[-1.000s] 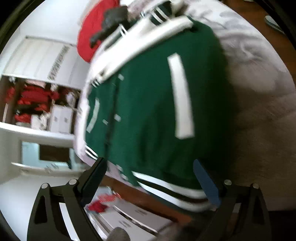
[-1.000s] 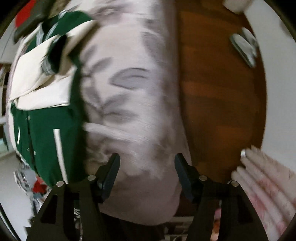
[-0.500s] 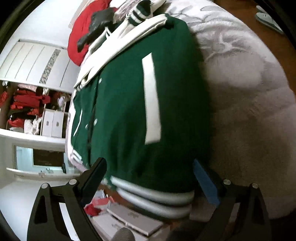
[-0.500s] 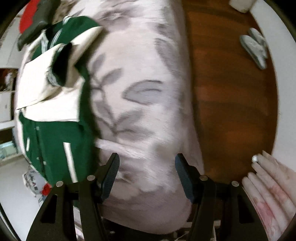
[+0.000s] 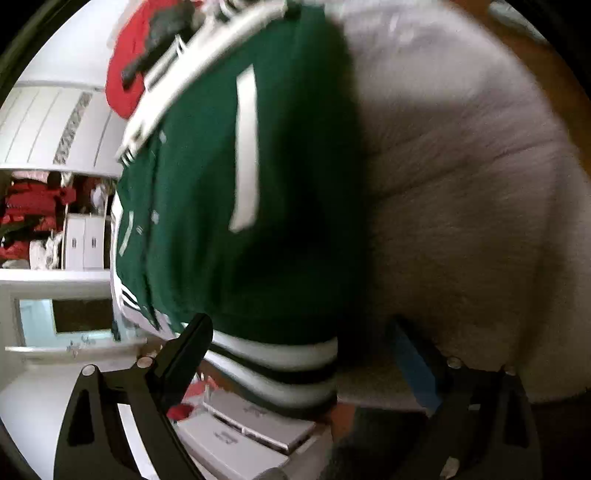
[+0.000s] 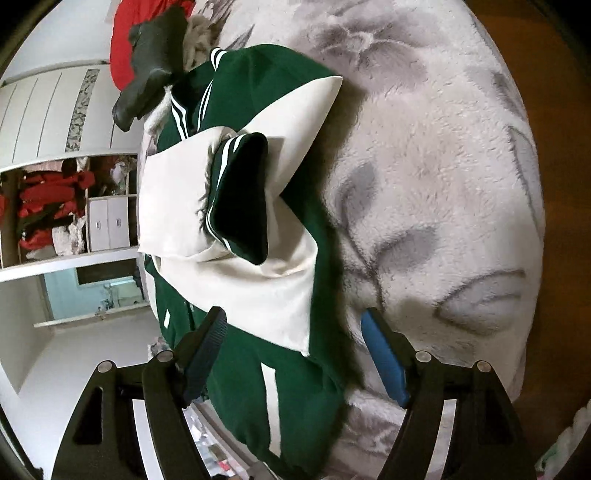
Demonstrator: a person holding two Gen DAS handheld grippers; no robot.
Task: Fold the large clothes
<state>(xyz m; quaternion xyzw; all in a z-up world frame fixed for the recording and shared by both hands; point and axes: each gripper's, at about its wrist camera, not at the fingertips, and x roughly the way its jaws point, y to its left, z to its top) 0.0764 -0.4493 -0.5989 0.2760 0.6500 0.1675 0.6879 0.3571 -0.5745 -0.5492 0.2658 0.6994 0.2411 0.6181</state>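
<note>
A green varsity jacket [image 5: 229, 192] with cream sleeves and striped cuffs lies on a fluffy grey-white blanket [image 5: 461, 206]. Its striped hem [image 5: 288, 365] sits between the fingers of my open left gripper [image 5: 299, 354], which holds nothing. In the right wrist view the jacket [image 6: 258, 206] has both cream sleeves [image 6: 258, 291] folded across its front, one dark cuff [image 6: 240, 199] on top. My right gripper [image 6: 295, 350] is open and empty, just above the jacket's near edge.
A red garment [image 6: 144, 33] and a dark one [image 6: 151, 62] lie at the blanket's far end. White wardrobe with red clothes [image 6: 48, 206] stands at the left. White boxes [image 5: 236, 435] lie on the floor below. Brown wood floor [image 6: 554, 110] runs along the right.
My right gripper has swung left from the bare blanket to over the jacket. My left gripper has moved closer to the striped hem.
</note>
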